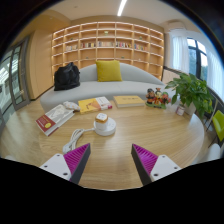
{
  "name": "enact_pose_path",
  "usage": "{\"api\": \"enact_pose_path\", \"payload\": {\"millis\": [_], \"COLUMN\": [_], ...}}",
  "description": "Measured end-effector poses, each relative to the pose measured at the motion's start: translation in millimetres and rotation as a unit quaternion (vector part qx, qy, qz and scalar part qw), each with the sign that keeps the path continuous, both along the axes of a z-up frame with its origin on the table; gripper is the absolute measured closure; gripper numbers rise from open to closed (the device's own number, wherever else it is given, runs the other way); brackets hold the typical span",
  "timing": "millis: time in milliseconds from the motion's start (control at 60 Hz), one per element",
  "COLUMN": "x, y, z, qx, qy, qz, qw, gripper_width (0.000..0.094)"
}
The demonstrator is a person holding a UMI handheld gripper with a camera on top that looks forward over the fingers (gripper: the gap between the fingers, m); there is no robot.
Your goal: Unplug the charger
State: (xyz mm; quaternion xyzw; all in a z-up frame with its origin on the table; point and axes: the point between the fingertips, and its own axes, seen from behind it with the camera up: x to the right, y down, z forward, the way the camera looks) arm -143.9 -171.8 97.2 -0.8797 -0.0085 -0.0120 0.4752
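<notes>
A round white charger (103, 125) with a small brown top sits on the wooden table (150, 125), just ahead of my fingers and slightly left. A white cable (72, 143) runs from it toward my left finger. My gripper (111, 160) is open and empty above the table, its two magenta pads (77, 156) spread wide with bare wood between them.
Magazines (55, 117) lie at the table's left, books (96, 104) and a flat book (129, 100) at the far side. Small toys (157, 97) and a green plant (190, 92) stand at the right. A grey sofa (100, 88) with a yellow cushion and a black bag lies beyond.
</notes>
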Motion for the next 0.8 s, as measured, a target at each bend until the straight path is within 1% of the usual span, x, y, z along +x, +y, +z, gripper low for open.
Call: {"api": "enact_pose_path", "payload": {"millis": [83,150,333,400,433,450,550,583,683,800], "x": [-24.0,-37.1,-39.6,-40.7,-41.6,-41.8,-38.5,-37.8,-37.5,-36.2], "y": [33.0,63.0,141.7,163.5,171.9,175.8,190.9,193.3,192.9,193.2], "z": [-5.6,-9.6,-35.6,-46.7,-52.6,-54.8,-66.0,-65.9,-65.3,-64.1], "qx": [0.015,0.035,0.058,0.061,0.059,0.060,0.062,0.067,0.074,0.077], "qy": [0.011,0.020,0.015,0.022,0.026,0.028,0.029,0.029,0.032,0.028], "qz": [0.013,0.018,0.008,0.005,0.005,0.005,-0.008,-0.013,-0.008,-0.006], "qw": [1.000,0.999,0.998,0.998,0.998,0.998,0.998,0.997,0.997,0.997], "gripper_width": [0.0080,0.0079,0.0078,0.0102,0.0149,0.0189,0.0478,0.0494,0.0543,0.0689]}}
